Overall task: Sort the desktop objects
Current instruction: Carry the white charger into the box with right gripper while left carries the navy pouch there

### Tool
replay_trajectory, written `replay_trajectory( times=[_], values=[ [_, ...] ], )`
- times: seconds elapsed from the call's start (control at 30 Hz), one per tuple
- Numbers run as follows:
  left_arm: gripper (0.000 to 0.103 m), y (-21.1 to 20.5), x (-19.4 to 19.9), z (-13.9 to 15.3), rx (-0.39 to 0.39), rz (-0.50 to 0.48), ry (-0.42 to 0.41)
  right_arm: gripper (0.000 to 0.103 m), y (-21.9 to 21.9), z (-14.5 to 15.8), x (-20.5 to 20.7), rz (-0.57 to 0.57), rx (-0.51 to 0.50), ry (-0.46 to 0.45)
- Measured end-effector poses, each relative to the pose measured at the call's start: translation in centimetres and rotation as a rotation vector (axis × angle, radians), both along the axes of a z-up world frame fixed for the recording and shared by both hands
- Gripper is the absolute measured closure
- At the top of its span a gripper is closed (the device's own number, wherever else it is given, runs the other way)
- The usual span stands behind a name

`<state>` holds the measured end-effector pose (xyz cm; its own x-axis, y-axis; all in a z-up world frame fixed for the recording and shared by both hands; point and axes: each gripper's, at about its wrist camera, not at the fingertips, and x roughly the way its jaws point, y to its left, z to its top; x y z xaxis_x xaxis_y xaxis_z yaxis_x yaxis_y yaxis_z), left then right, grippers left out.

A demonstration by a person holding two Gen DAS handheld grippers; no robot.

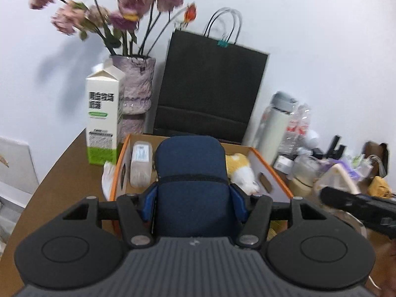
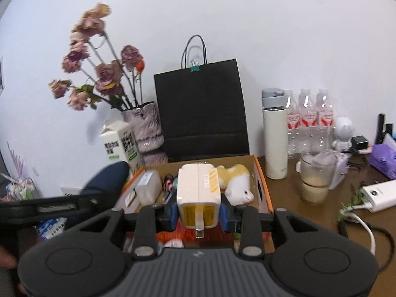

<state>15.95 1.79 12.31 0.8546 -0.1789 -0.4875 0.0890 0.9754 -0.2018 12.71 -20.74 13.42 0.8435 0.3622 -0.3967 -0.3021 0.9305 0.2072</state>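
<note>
My left gripper [image 1: 191, 201] is shut on a dark blue zip pouch [image 1: 191, 173] and holds it above the near end of an orange-edged cardboard box [image 1: 272, 173]. My right gripper [image 2: 199, 214] is shut on a cream charger plug [image 2: 198, 189] over the same box [image 2: 262, 185]. In the box lie a yellow-and-white plush toy [image 2: 235, 180], also in the left wrist view [image 1: 243, 173], and a clear plastic case [image 1: 141, 165]. The blue pouch [image 2: 106, 180] and the left gripper show at the left of the right wrist view.
Behind the box stand a black paper bag [image 2: 201, 109], a vase of dried flowers [image 2: 146, 126] and a milk carton [image 1: 104, 121]. To the right are a white thermos [image 2: 274, 136], water bottles [image 2: 308, 121], a glass jar [image 2: 315, 175], a white power bank [image 2: 378, 195] and cables.
</note>
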Motion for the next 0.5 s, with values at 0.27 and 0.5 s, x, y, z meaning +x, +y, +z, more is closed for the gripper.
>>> replay_trajectory(
  times=[0.27,0.5],
  values=[
    [0.042,-0.9,11.8,-3.9,0.063,0.034,0.195,0.073,2.7,-0.8,13.4,0.017,-0.113,0.146],
    [0.042,-1.3,15.4,-7.4,0.181,0.037,0.318,0.073,4.6,-6.1,21.0,0.053,-0.133,0.382]
  ],
)
